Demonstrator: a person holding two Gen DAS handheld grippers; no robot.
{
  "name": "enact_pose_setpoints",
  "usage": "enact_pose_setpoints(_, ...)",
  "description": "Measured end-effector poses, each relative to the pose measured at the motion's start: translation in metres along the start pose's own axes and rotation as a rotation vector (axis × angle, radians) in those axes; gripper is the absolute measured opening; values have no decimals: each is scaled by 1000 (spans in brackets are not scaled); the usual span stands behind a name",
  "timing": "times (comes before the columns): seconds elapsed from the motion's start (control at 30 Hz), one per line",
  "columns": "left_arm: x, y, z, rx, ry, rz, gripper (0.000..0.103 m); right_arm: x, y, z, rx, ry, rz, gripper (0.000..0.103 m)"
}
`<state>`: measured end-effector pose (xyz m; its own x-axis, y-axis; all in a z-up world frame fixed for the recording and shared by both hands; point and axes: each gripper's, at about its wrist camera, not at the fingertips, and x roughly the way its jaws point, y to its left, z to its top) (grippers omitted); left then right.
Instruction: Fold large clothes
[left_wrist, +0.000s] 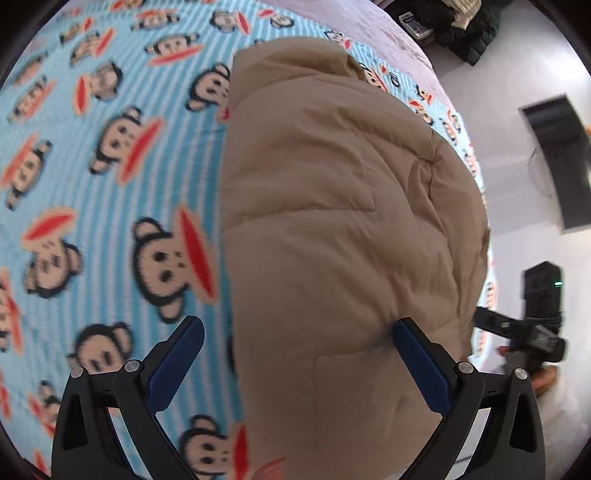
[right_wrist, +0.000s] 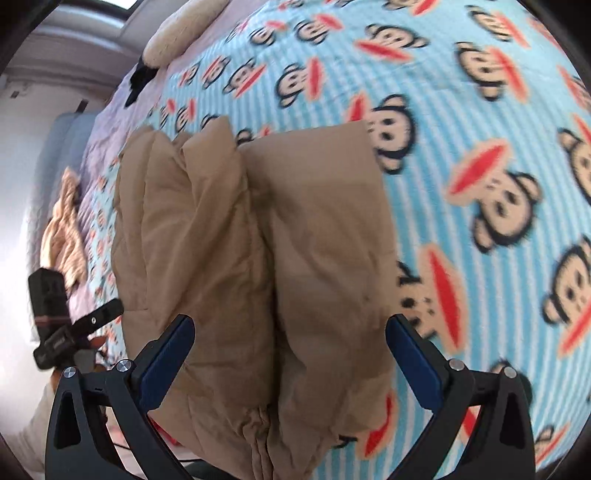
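Now both tools stand spread wide over the folded tan padded jacket (left_wrist: 343, 229), which lies on a bed covered by a blue striped blanket (left_wrist: 110, 184) printed with cartoon monkey faces.

Seen from the left wrist, the left gripper (left_wrist: 297, 363) has its jaws fully apart and clamps nothing. Its blue-padded fingers (left_wrist: 421, 365) straddle the jacket's near left edge: one finger sits over the blanket just beside the jacket, the other at a dimple in the jacket's fabric, though whether the tip actually touches the cloth is hard to tell. The tool points steeply down at the jacket.

Seen from the right wrist, the right gripper (right_wrist: 290, 360) is likewise released, jaws wide, with the jacket's near end lying between and below the two fingers and neither pad pressing on it. It too tilts steeply down toward the jacket.

The jacket is folded into a thick bundle, with two puffy layers side by side and a seam running between them in the right wrist view. Each camera catches the other tool at the jacket's near edge, held off the side of the bed. Beyond the jacket's far end, a cream cushion (right_wrist: 177, 33) rests near the head of the bed, and a tan crumpled cloth (right_wrist: 64, 229) lies to the jacket's left side.
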<state>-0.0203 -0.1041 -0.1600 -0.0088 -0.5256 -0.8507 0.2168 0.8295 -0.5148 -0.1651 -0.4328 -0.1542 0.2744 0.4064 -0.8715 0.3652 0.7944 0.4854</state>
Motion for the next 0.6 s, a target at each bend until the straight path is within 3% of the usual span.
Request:
enact_pose_setpoints(0.17, 17, 15, 12, -45, 32, -92, 103, 21, -11, 18, -37, 16, -75, 103)
enact_pose_setpoints(0.3, 30, 26, 23, -61, 59, -181, 103, 35, -31, 29, 30, 91, 62, 103)
enact_pose_setpoints(0.4, 41, 31, 30, -71, 91, -233, 103, 47, -36, 33, 40, 140, 245, 103)
enact_pose_setpoints(0.5, 57, 37, 37, -91, 121, -292, 103, 63, -38, 37, 38, 167, 318, 103)
enact_pose_setpoints(0.6, 68, 35, 41, -118, 130, -304, 103, 78, -39, 40, 54, 181, 345, 103)
